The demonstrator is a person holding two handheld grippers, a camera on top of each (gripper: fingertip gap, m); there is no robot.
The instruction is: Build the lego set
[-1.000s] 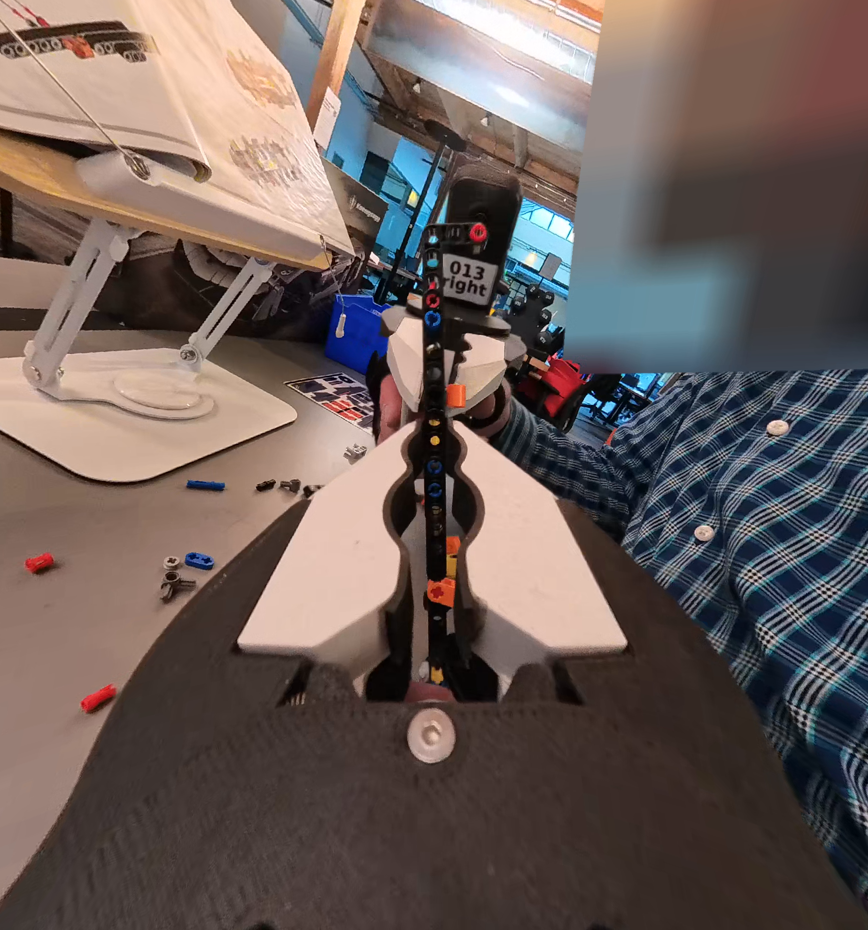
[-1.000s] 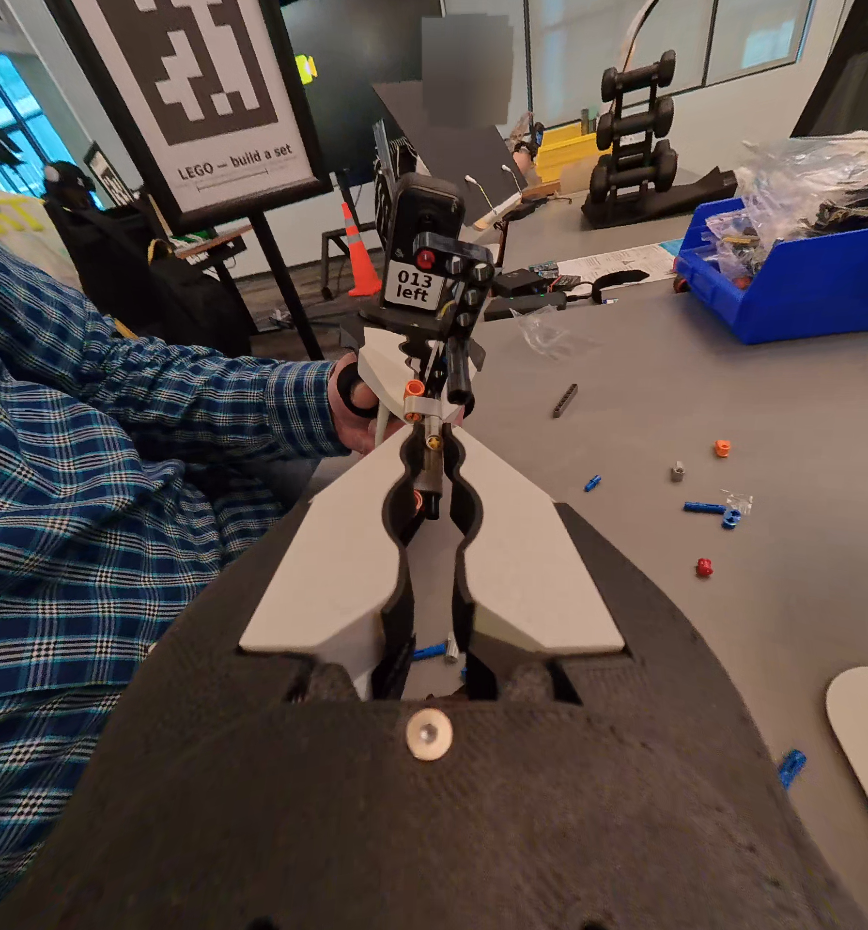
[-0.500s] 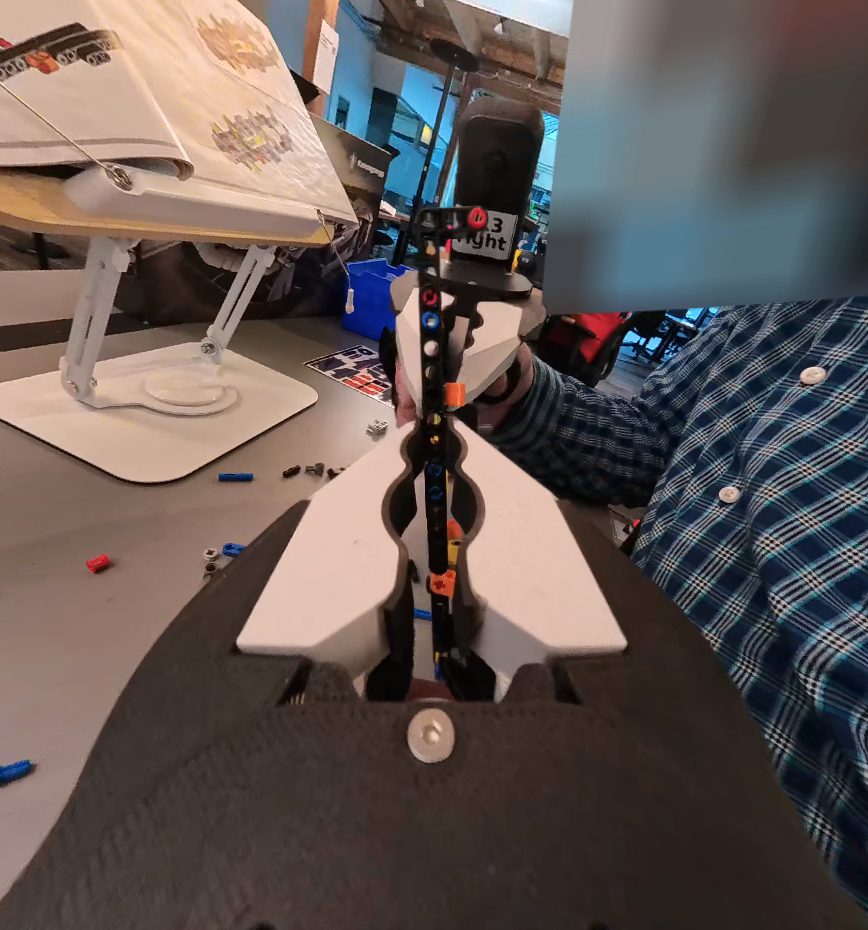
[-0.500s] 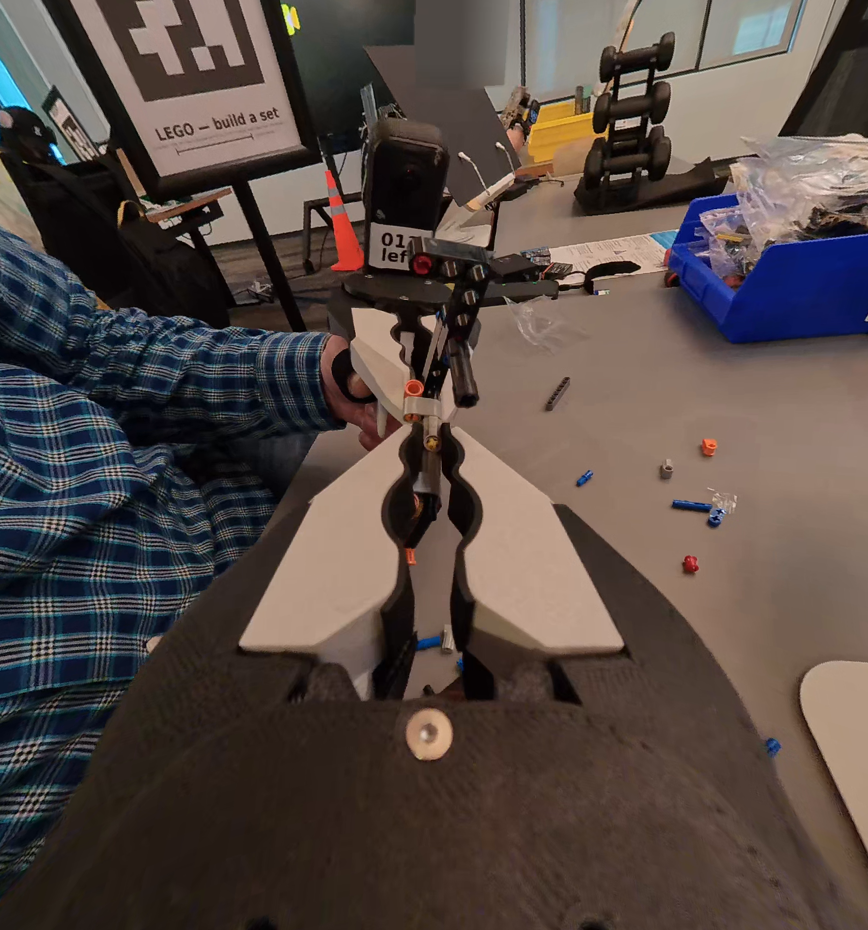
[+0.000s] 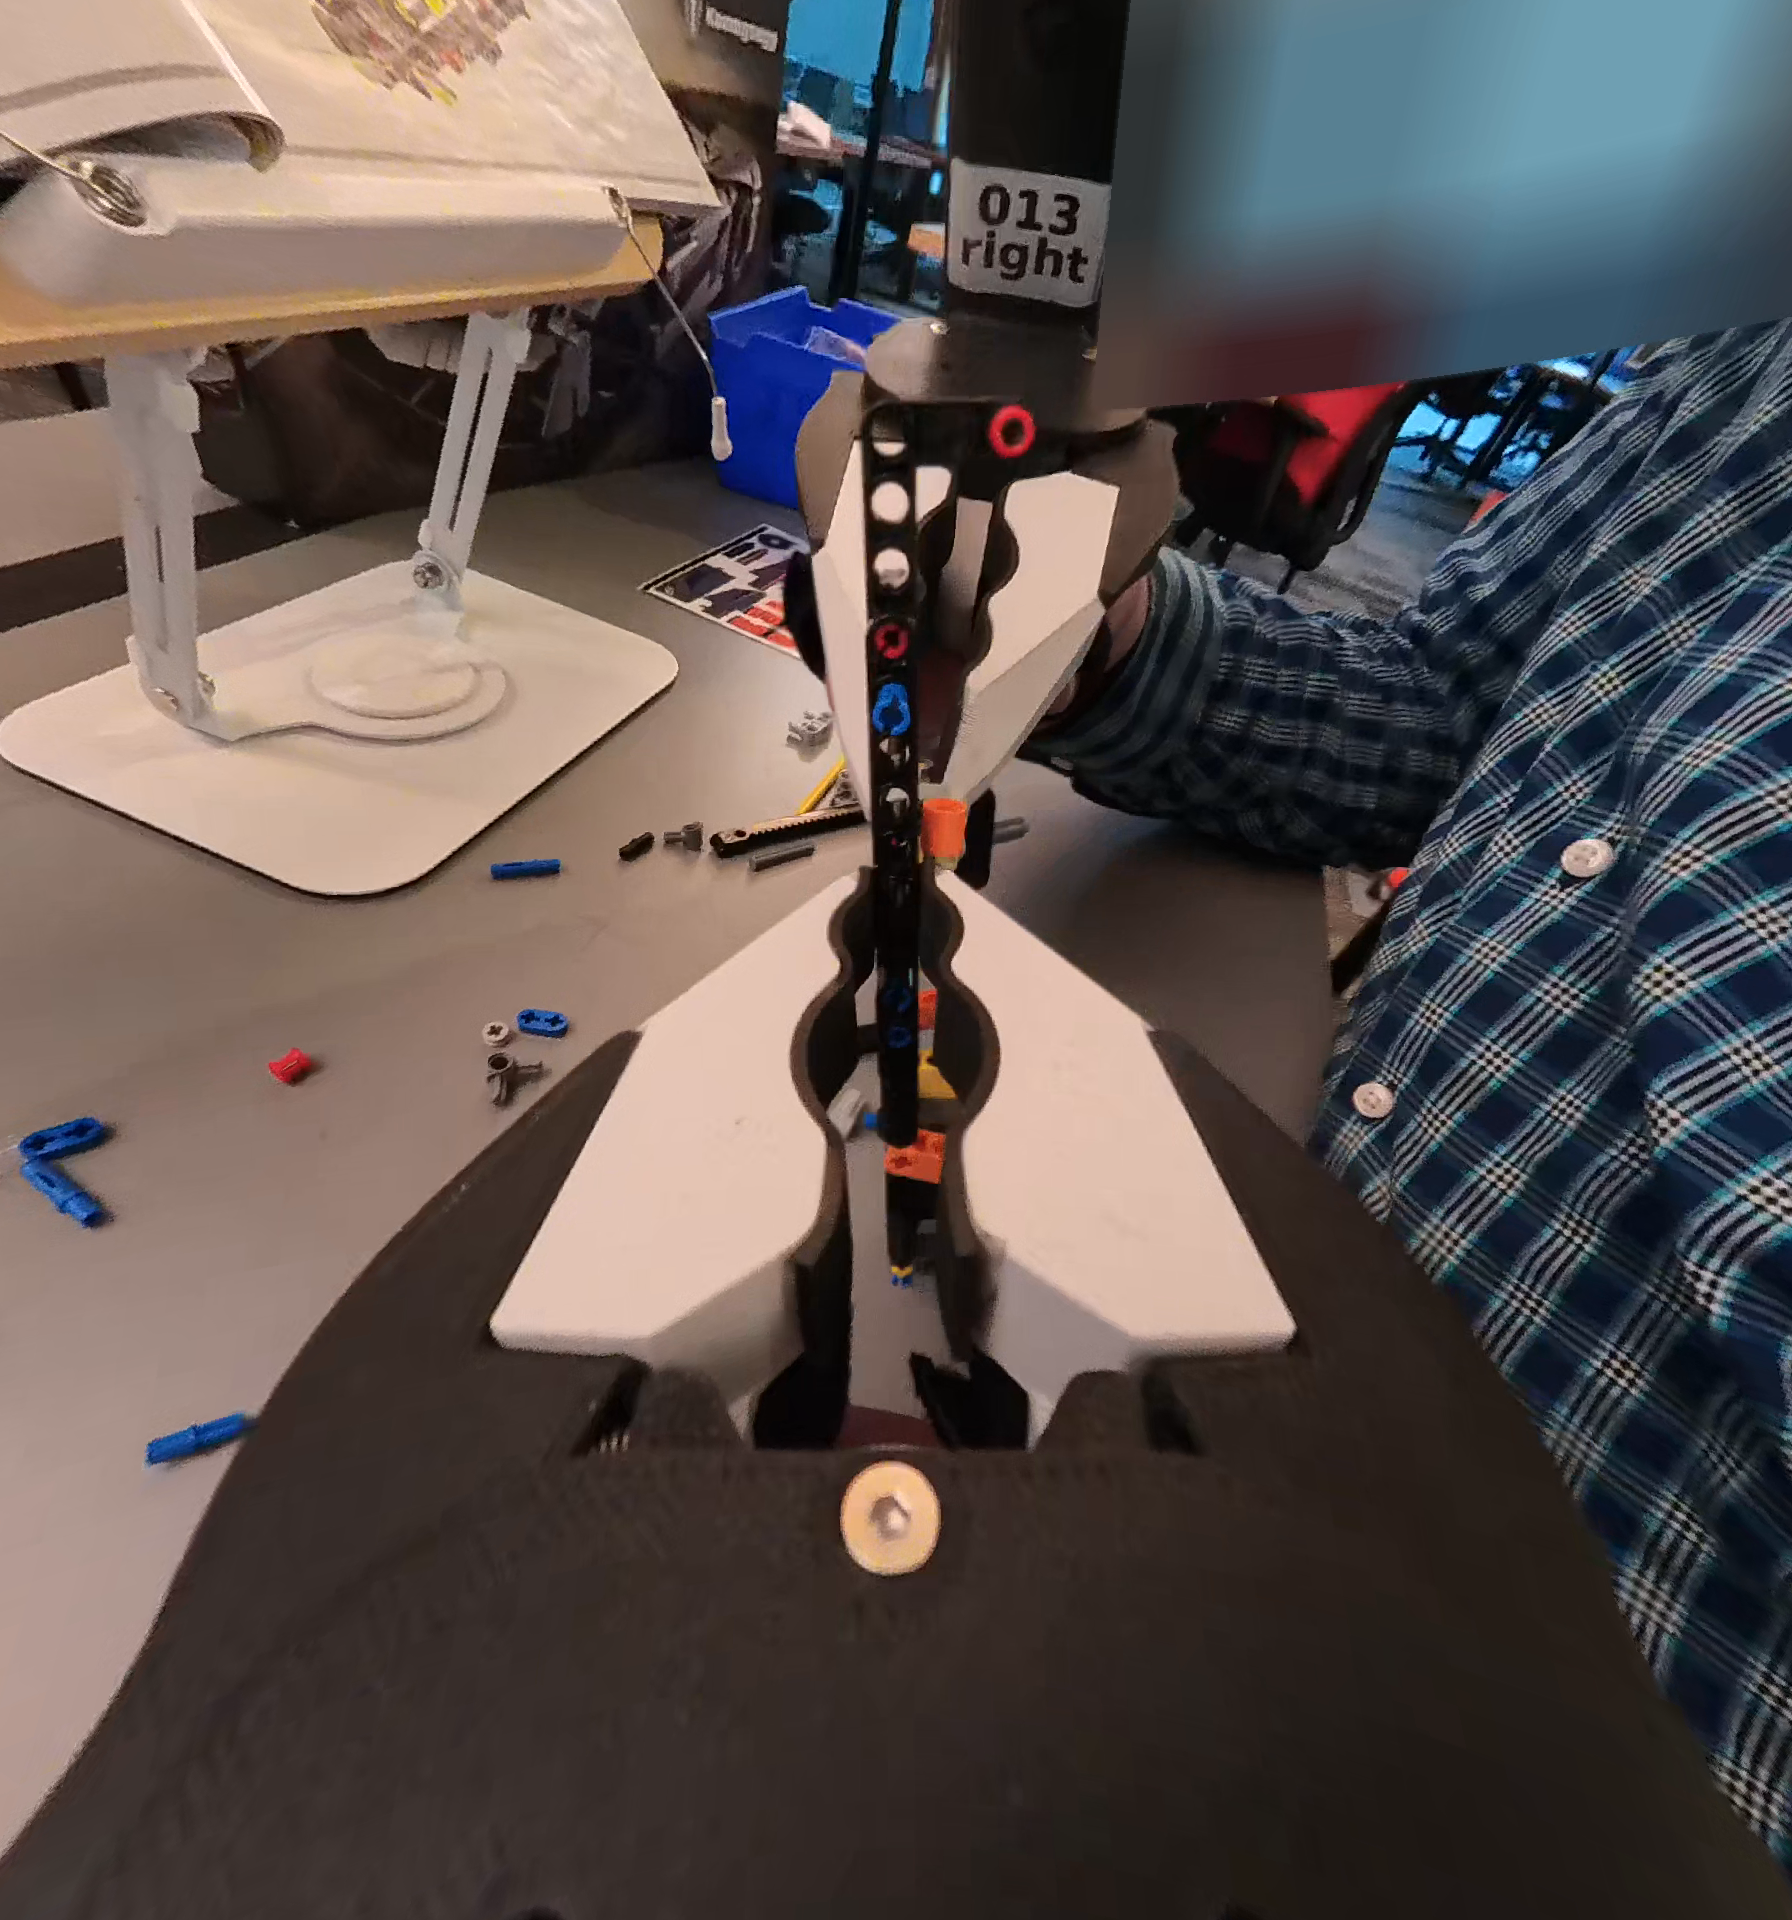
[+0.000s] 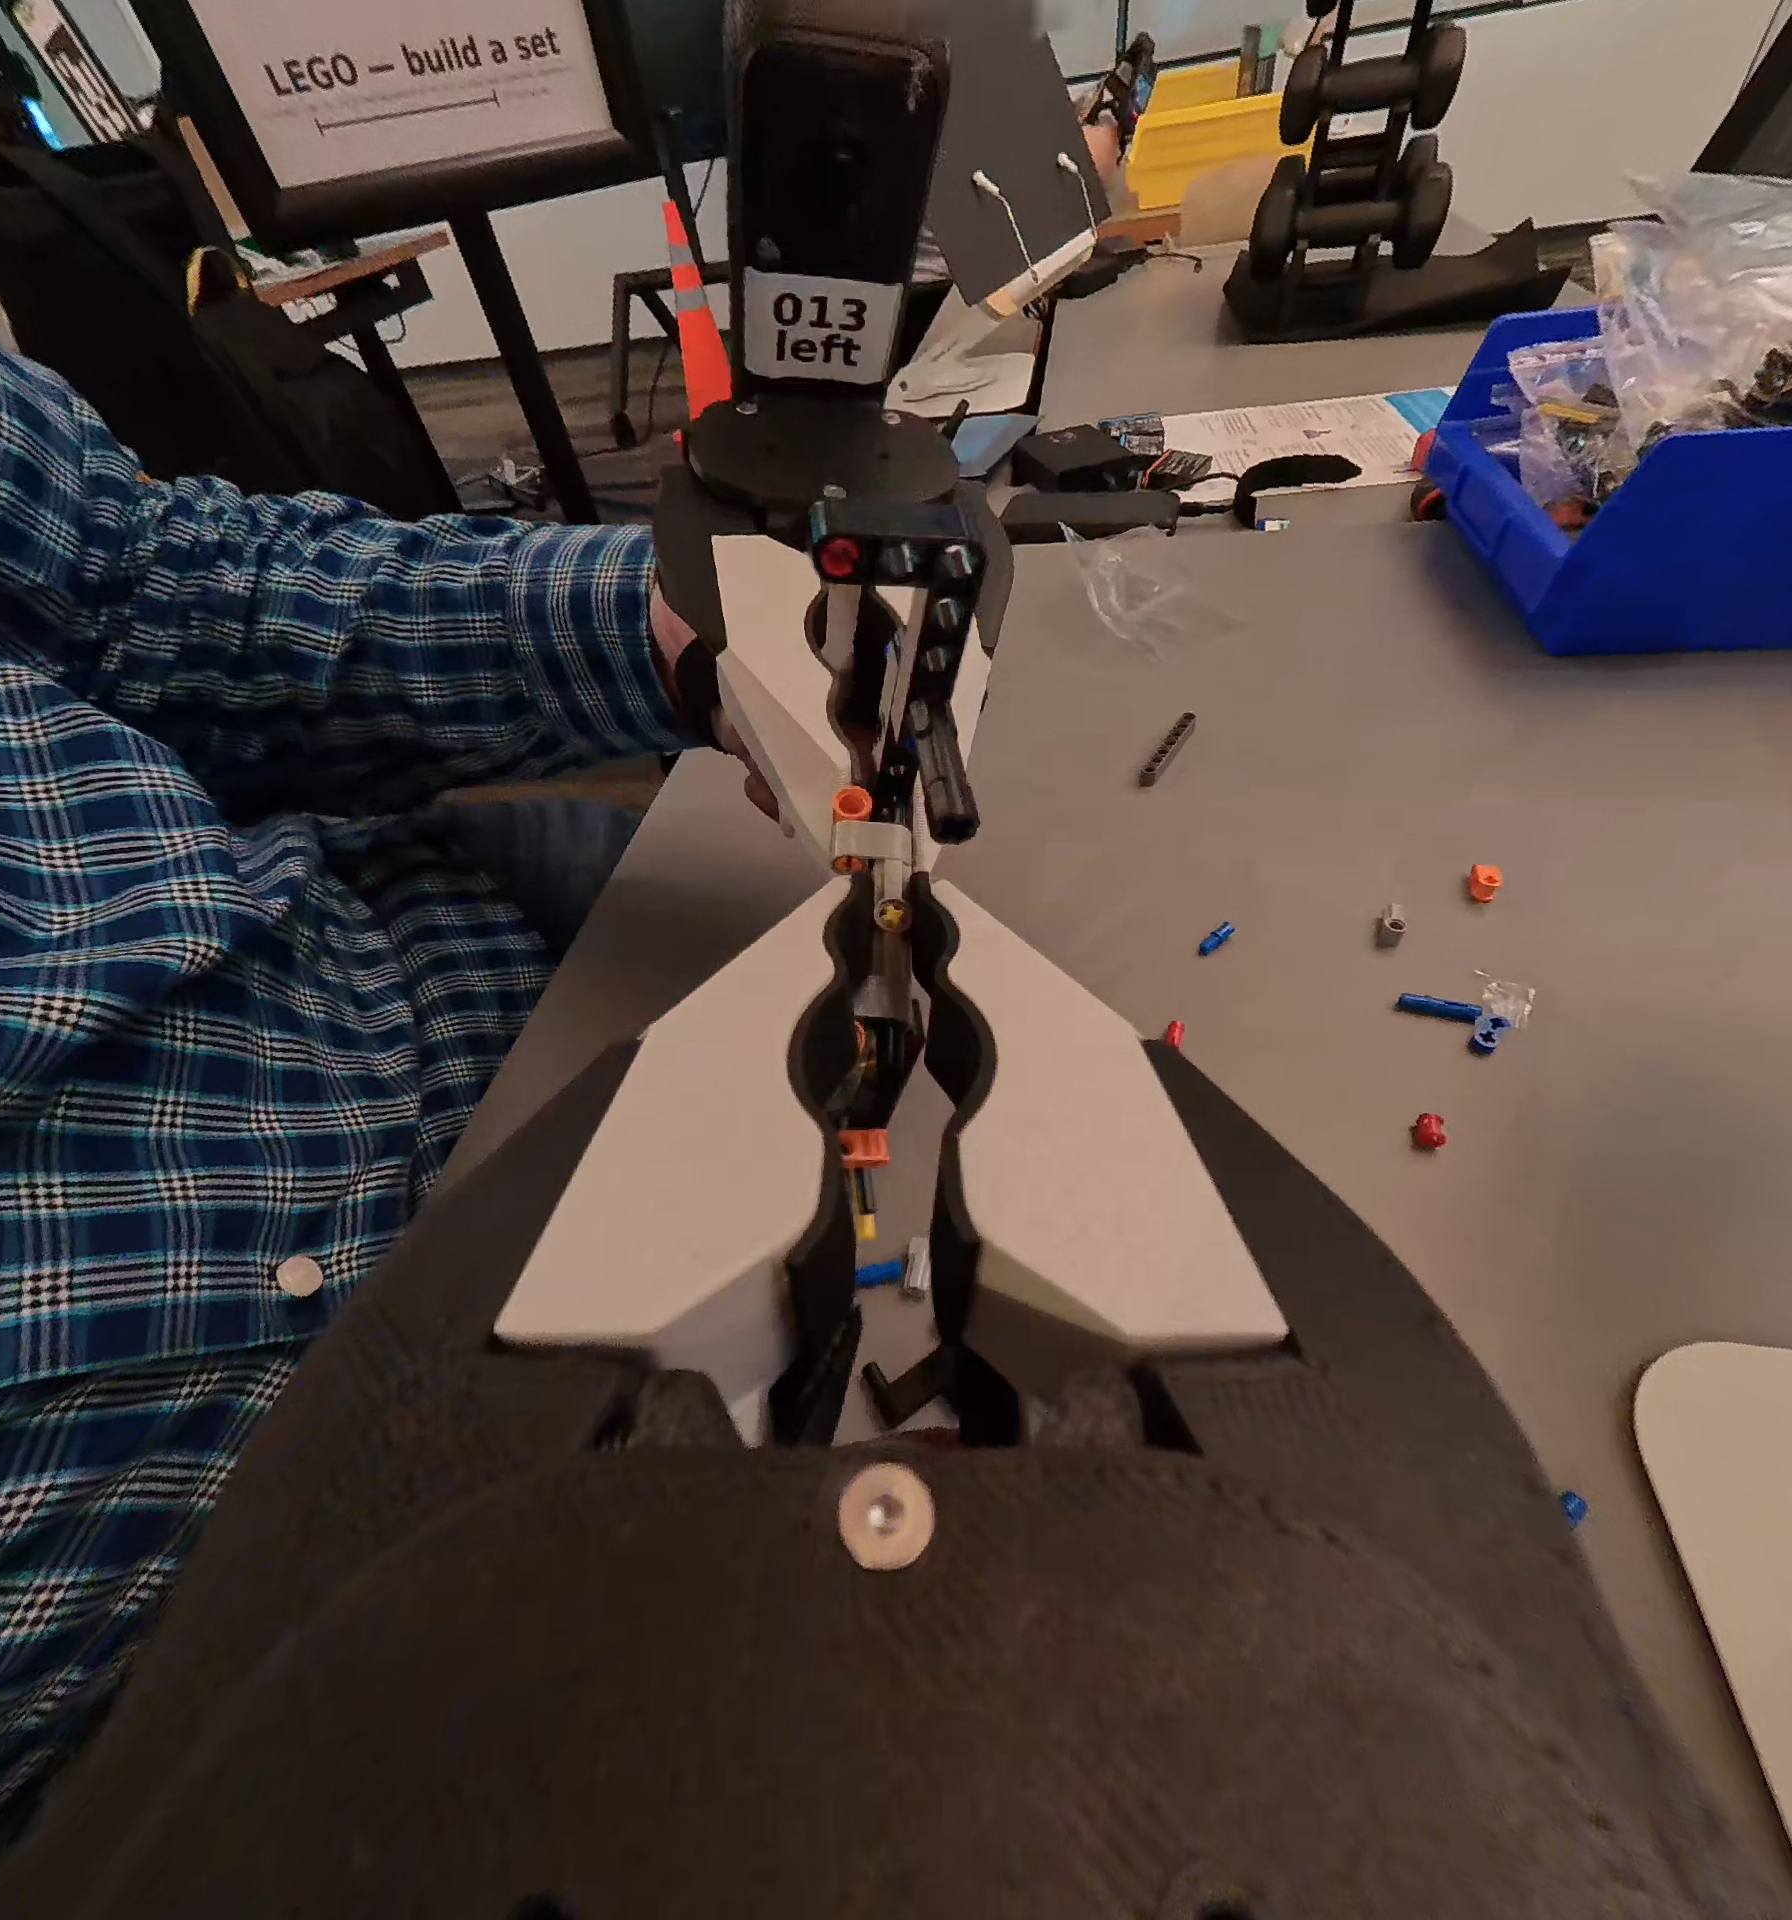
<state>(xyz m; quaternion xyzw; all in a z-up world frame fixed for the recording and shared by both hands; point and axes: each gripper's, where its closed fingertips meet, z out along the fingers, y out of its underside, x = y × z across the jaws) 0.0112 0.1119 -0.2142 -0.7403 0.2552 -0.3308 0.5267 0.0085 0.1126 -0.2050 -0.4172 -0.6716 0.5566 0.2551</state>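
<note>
A tall black Lego beam assembly with red, blue and orange pins stands upright between both grippers. My left gripper is shut on its lower part. My right gripper is shut on the same assembly from the opposite side, at a grey piece with a yellow axle end. An orange bush sticks out just above the fingertips and also shows in the right wrist view. Each gripper faces the other, tips almost touching. The assembly's bottom end is hidden between the jaws.
An instruction book lies on a white stand at back left. Loose blue pins, a red piece and small parts are scattered on the grey table. A blue bin holds bagged parts. A person's plaid sleeve is close. The grippers are tip to tip, or close to it.
The two grippers have drawn closer together along the assembly, and both views have tipped down toward the table. Both stay shut on the assembly.
</note>
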